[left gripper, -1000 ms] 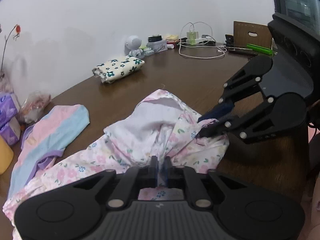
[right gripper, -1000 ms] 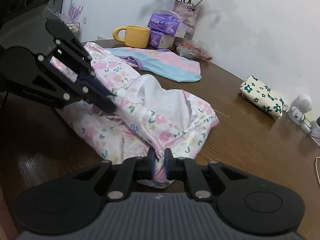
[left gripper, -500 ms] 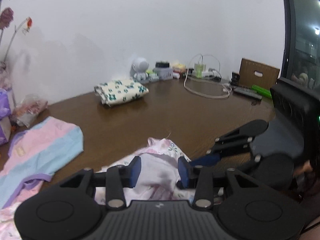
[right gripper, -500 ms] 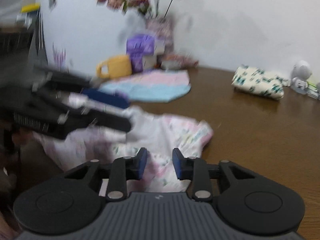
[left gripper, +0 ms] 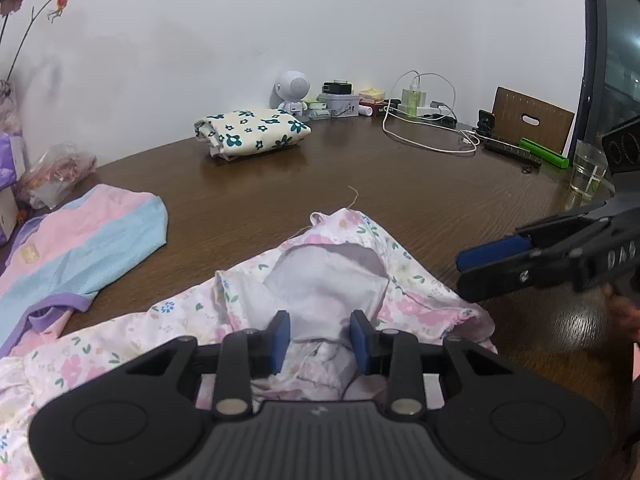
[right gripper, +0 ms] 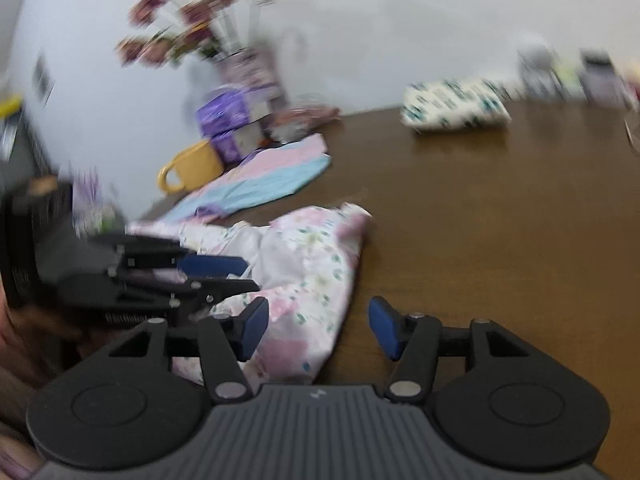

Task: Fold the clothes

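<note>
Both the left gripper [left gripper: 320, 338] and right gripper [right gripper: 316, 328] hover with jaws spread wide, gripping nothing, above the crumpled floral garment [left gripper: 332, 280] on the bench [left gripper: 440, 184].

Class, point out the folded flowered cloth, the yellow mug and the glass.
folded flowered cloth [left gripper: 256, 130], left wrist view, top face
yellow mug [right gripper: 198, 166], right wrist view, side wall
glass [left gripper: 589, 170], left wrist view, side wall

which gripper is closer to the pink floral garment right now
Left. The left gripper hangs open right over the pink floral garment; the right gripper, also open, sits at its edge, partly over bare table.
</note>
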